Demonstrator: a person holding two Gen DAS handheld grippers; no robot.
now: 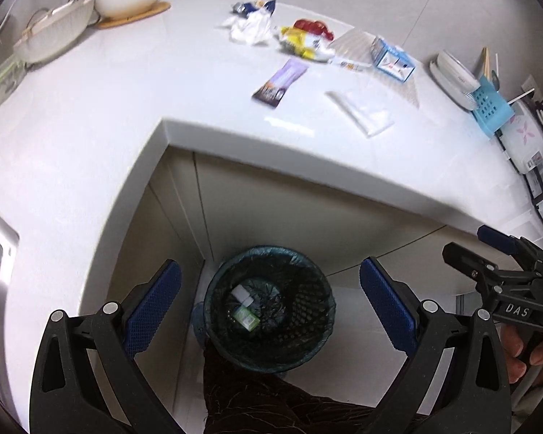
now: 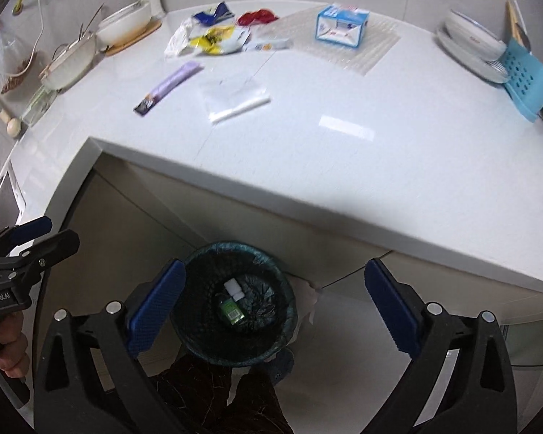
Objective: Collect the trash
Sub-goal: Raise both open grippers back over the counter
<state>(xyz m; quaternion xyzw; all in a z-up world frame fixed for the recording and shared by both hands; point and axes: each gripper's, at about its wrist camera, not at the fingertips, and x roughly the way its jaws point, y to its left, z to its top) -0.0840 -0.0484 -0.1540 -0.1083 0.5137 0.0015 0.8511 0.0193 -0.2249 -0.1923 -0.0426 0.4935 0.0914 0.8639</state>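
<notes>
Trash on the white countertop point(image 2: 344, 166) and in the mesh wastebasket point(image 2: 235, 311) below, both grippers empty.

The wastebasket, lined with a dark bag, stands on the floor under the counter's edge and holds a green box point(image 2: 232, 311) and a small white piece point(image 2: 233, 287). In the right wrist view, a purple wrapper point(image 2: 170, 86) lies on the counter at about 10 o'clock from the wastebasket, a clear plastic bag point(image 2: 235, 99) at 12 o'clock, and crumpled yellow, white, blue and red wrappers point(image 2: 213, 38) farther back, with a blue and white carton point(image 2: 342, 27) at 1 o'clock. The right gripper point(image 2: 271, 303) and the left gripper point(image 1: 270, 302) both hang over the wastebasket, fingers spread wide with nothing between them.
</notes>
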